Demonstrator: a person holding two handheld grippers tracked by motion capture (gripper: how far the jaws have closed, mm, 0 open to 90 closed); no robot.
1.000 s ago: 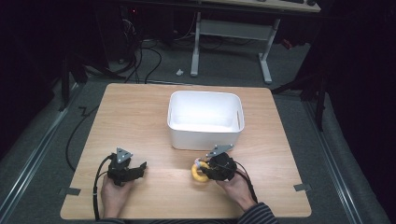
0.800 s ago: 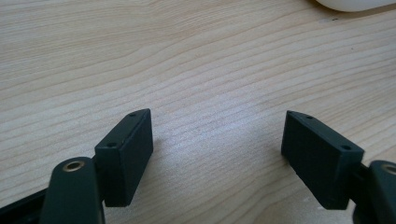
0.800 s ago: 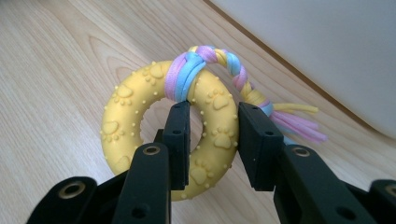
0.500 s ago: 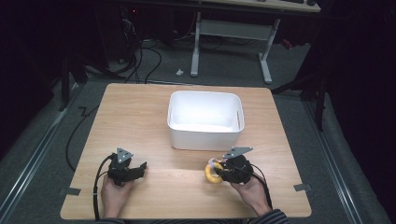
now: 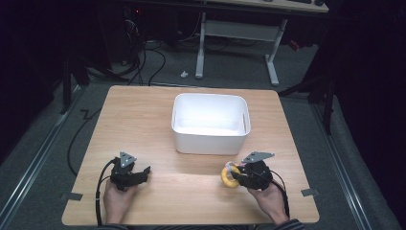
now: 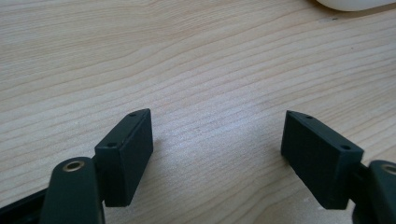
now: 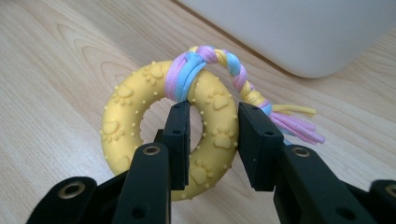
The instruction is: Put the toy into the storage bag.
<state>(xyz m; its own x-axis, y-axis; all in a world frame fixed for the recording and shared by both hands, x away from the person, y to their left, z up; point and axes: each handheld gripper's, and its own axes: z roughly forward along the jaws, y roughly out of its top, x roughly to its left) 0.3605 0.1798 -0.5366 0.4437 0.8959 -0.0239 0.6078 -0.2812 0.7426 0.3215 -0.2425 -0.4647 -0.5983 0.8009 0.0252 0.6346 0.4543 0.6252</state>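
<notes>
1. The left gripper (image 5: 139, 173) rests on the table (image 5: 143, 110) at the near left with its jaws wide apart and nothing between them; I judge it best left parked there.
2. The white bin (image 5: 210, 139) stands mid-table, open side up.
3. The right gripper (image 7: 212, 140) is clamped on one side of the yellow ring toy (image 7: 135, 112), one jaw through its hole; the braided rope (image 7: 219, 63) trails toward the bin.
4. The ring sits near right, just in front of the bin. Lift it clear of the rim, keeping the grip firm.
</notes>
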